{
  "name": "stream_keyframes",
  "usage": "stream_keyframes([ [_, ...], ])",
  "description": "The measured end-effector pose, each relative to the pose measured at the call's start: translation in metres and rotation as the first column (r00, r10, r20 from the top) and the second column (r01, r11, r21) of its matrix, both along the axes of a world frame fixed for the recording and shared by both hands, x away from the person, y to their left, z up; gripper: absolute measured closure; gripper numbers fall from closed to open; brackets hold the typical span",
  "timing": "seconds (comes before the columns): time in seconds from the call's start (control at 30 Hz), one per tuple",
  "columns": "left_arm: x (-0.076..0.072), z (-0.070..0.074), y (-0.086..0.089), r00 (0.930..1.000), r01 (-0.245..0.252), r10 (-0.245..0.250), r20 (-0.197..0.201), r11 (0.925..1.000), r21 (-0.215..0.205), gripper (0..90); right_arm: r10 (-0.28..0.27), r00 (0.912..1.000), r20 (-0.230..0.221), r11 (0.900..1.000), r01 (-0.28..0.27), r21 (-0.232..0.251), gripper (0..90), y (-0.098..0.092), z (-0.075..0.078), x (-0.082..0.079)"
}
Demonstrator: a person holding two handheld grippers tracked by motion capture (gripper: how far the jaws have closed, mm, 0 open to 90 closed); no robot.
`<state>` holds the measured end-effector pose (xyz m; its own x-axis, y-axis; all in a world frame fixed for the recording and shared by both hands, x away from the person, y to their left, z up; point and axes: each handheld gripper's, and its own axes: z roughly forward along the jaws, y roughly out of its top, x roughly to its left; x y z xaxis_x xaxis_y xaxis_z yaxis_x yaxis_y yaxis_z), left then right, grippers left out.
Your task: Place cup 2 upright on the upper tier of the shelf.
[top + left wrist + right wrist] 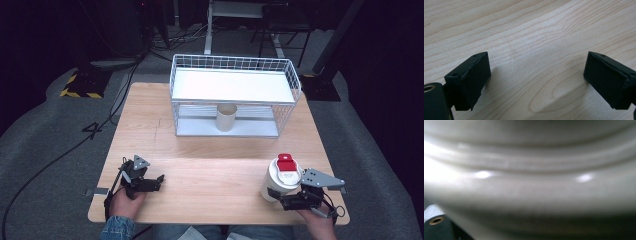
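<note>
The white container [529, 185] is a close blur in the right gripper view, hiding that gripper's jaws.

Blurred glossy white container [531, 192] with a ridged band, pressed close against the lens.

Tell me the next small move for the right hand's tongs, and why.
Probably lift the white bottle a little off the table. The right tongs look closed on its lower body, and its wall fills the right gripper view. The wire rack beyond has room beside the cup. The left tongs sit open.
</note>
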<state>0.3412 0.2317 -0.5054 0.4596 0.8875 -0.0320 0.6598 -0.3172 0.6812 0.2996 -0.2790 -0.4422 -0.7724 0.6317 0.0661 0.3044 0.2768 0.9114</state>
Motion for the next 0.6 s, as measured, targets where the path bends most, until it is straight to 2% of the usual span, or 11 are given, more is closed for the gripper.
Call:
stream_keyframes([
  [0.2, 0.0, 0.0, 0.0, 1.0, 0.002, -0.002, 0.0, 1.0, 0.001, 7.7, -0.006, 1.0, -0.004, 1.0, 0.006, 0.007, 9.6, 0.002, 0.012, 0.005],
  [0.33, 0.001, 0.0, 0.0, 1.0, 0.002, -0.002, -0.001, 1.0, -0.001, 7.7, -0.005, 1.0, -0.008, 1.0, 0.005, -0.006, 9.6, 0.003, 0.022, 0.009],
  [0.6, 0.001, 0.0, 0.0, 1.0, 0.004, -0.004, -0.002, 1.0, 0.0, 7.7, -0.036, 0.9993, -0.01, 0.999, 0.036, 0.003, 9.6, 0.001, 0.039, 0.02],
])
